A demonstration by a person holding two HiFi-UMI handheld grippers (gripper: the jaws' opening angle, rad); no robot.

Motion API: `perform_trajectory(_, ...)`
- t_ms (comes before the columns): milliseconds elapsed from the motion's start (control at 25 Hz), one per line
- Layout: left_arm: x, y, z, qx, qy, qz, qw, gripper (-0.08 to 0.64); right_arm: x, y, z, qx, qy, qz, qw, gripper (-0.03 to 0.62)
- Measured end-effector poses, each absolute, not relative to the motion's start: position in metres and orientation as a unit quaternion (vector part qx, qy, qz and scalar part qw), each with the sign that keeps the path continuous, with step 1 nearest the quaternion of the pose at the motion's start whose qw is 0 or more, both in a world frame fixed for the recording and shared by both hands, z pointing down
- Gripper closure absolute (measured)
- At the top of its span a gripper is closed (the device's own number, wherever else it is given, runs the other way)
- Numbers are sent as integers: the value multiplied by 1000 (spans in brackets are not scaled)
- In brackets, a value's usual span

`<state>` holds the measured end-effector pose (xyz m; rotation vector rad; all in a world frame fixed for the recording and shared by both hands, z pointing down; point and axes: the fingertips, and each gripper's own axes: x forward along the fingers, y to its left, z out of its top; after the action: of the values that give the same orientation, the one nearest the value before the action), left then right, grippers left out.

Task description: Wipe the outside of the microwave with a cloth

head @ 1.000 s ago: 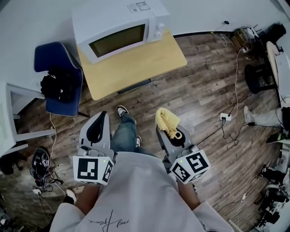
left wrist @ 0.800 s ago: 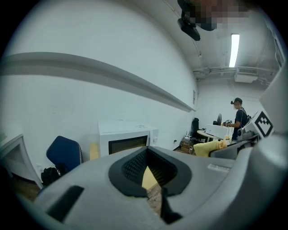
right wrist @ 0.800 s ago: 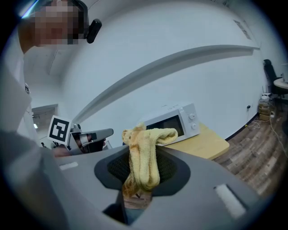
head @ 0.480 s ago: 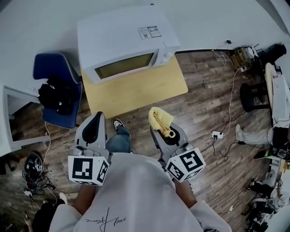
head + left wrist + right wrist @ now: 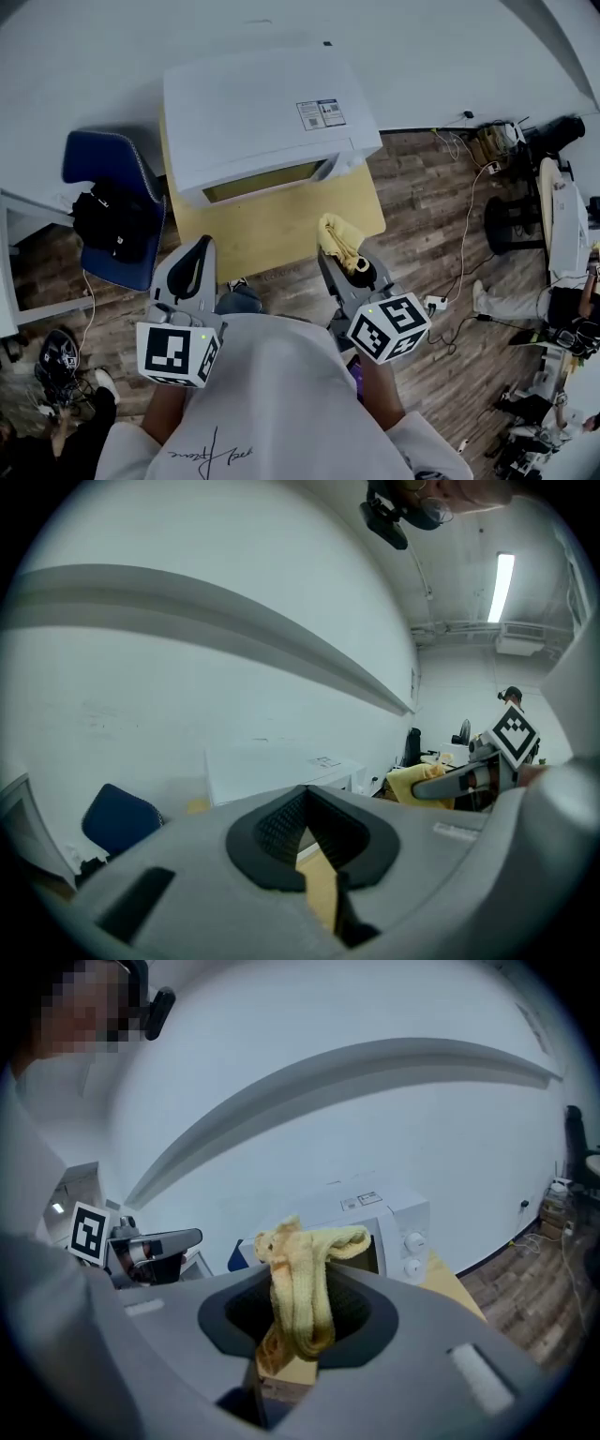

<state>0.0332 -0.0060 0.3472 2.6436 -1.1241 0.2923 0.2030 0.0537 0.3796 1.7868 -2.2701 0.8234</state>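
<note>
**Q:** Any readable markings?

**A:** One white label point(image 5: 321, 113) sits on top of the microwave point(image 5: 262, 117), toward its knob end. It appears to carry a blue block, but the print is too small to read.

**Q:** Orientation?

**A:** The microwave's long axis runs left to right, with the door facing me. The yellow cloth point(image 5: 339, 242) is in front of that door and apart from it. It lies lengthwise along my jaws, free end toward the microwave.

**Q:** Claw state?

**A:** My right gripper point(image 5: 339, 258) is clenched on the cloth. My left gripper point(image 5: 305, 841) is closed on nothing.
</note>
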Motion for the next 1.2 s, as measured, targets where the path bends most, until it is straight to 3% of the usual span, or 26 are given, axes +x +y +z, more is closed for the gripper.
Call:
perform_trajectory(280,33,-34,346,916,-369,98,125,571,216,10,372,600,-748,262,104,488)
perform_trajectory(480,29,-39,344,913,-373,96,134,571,228,-17,350,581,-763,273,77,487)
perform_trajectory(1200,24,-73,326,911,-387,51,135,569,305,-179,308,569,-774,255,107,469)
